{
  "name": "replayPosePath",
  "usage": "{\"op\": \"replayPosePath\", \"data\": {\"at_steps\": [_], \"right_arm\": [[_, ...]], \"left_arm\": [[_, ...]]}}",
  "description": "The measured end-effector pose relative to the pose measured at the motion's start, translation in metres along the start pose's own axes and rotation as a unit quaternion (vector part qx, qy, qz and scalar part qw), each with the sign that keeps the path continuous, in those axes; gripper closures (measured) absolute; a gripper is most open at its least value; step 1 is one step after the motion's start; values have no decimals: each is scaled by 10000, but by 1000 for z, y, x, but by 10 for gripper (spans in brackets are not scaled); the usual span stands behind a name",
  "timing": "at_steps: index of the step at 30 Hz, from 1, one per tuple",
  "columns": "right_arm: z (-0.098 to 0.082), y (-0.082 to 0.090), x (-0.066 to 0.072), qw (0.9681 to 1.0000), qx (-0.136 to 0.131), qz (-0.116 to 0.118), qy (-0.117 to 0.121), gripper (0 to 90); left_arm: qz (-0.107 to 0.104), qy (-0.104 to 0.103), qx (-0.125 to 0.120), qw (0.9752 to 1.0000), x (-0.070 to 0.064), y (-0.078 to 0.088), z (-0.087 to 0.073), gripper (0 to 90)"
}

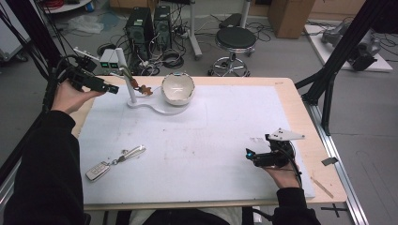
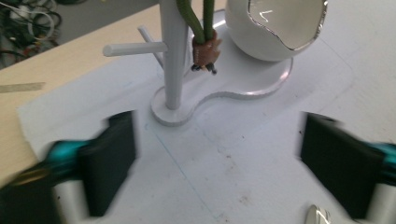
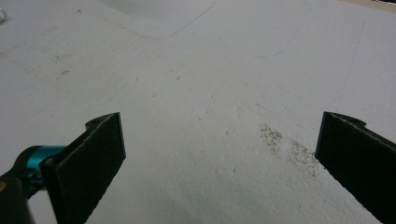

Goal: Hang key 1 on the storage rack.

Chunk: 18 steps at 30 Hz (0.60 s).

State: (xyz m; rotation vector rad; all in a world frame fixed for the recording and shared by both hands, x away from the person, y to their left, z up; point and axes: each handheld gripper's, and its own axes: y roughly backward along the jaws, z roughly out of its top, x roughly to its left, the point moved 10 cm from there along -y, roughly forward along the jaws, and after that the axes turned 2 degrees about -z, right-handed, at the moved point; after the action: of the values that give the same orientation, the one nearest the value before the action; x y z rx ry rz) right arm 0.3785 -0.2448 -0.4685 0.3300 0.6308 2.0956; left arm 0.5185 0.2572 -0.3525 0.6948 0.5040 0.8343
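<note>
A white stand (image 1: 130, 91) with pegs rises at the back left of the white mat, and a green strap with a brown charm (image 1: 143, 89) hangs from it. Joined to its base is a white eggshell-shaped bowl (image 1: 178, 88). My left gripper (image 1: 112, 88) hovers open just left of the stand. In the left gripper view the stand (image 2: 172, 56), the charm (image 2: 206, 52) and the bowl (image 2: 273, 29) lie ahead of the wide-apart jaws. A car key with a strap (image 1: 112, 162) lies at the front left. My right gripper (image 1: 248, 154) rests open over the mat's front right.
The white mat (image 1: 202, 145) covers most of the wooden table (image 1: 305, 126). A black frame post (image 1: 328, 89) stands at the right edge. Behind the table are a stool (image 1: 236, 40), computer towers (image 1: 140, 26) and cables on the floor.
</note>
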Motion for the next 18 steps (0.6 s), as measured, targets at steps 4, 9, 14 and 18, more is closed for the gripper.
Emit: {"op": "replayPosePath", "data": {"at_steps": [4, 9, 14, 18], "right_arm": [[1, -1, 1, 10000, -6, 9, 16, 5], [0, -1, 1, 10000, 15, 13, 13, 5], [0, -1, 1, 10000, 24, 13, -1, 5], [-1, -2, 1, 10000, 40, 18, 4, 5]], "left_arm": [[15, -131, -188, 9997, -5, 8, 1, 17], [0, -339, -308, 9990, -11, 16, -3, 17], [12, -420, -335, 9986, -14, 15, -12, 17], [-22, -427, -337, 9985, -16, 14, -19, 17]]}}
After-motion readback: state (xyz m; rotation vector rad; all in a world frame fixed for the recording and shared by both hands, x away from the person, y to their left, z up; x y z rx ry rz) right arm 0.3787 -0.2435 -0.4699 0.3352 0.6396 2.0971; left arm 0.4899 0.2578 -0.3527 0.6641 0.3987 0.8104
